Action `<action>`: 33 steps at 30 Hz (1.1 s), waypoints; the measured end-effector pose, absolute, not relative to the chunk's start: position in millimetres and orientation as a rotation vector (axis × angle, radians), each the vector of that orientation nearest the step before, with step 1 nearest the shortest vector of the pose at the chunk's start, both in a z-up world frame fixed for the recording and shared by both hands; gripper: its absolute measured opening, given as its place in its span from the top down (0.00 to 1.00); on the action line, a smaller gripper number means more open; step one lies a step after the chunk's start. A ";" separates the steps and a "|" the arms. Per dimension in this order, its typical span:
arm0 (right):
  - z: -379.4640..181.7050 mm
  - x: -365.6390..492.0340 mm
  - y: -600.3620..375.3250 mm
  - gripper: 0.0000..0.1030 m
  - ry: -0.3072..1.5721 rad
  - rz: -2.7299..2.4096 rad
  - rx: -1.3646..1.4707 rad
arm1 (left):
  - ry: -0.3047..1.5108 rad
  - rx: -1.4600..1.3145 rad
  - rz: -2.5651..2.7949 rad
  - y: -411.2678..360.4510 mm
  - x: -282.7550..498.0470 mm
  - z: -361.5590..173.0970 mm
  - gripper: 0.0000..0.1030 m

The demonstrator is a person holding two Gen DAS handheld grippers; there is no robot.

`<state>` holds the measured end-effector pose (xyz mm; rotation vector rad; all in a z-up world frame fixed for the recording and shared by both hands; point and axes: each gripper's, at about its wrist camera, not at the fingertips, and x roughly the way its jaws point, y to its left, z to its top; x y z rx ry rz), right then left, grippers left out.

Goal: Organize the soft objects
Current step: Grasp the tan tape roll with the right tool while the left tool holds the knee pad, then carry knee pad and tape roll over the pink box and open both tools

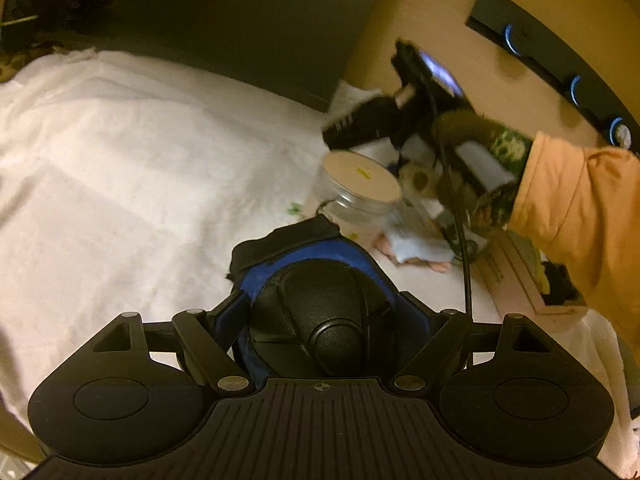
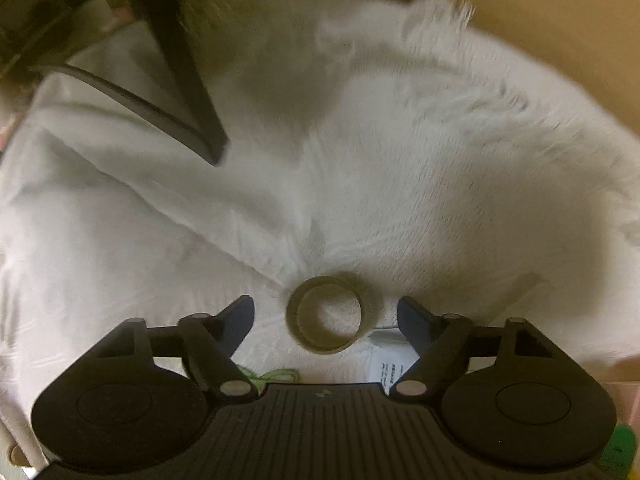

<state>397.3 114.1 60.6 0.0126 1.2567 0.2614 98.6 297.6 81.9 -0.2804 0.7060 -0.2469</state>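
Observation:
In the left wrist view my left gripper [image 1: 324, 312] is shut on a blue and black padded guard with a hard black cap [image 1: 320, 316], held above the white fluffy blanket [image 1: 140, 160]. The right gripper [image 1: 360, 124] shows blurred at the upper right, held by a gloved hand in an orange sleeve. In the right wrist view my right gripper [image 2: 326, 312] is open, low over the white blanket [image 2: 400, 140]. A small brown cardboard ring [image 2: 330, 320] lies on the blanket between its jaws, touching neither.
A clear jar with a white lid [image 1: 360, 184] stands beside a heap of small soft items [image 1: 420, 240] and a pink box [image 1: 520, 276]. A dark panel with blue lights [image 1: 560, 68] is on the wall. A black bar and cable [image 2: 180, 80] cross the blanket.

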 end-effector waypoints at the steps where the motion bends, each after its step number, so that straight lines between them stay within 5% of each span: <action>1: 56.1 398.1 114.9 0.52 1.274 0.267 0.019 | 0.700 -0.282 -0.239 301.7 99.7 84.1 0.18; 5: 73.7 387.7 111.2 0.57 1.251 0.296 0.037 | 0.643 -0.278 -0.207 318.8 110.4 103.8 0.18; 14: 216.5 300.9 51.7 0.57 0.940 0.373 0.069 | 0.485 -0.163 -0.219 305.8 156.2 171.3 0.18; 24: 284.9 220.3 -91.4 0.57 0.745 0.160 0.091 | 0.466 -0.069 -0.464 177.3 194.0 206.3 0.18; 33: 275.1 165.0 -202.8 0.57 0.705 -0.072 0.205 | 0.583 0.009 -0.721 39.8 203.4 182.6 0.18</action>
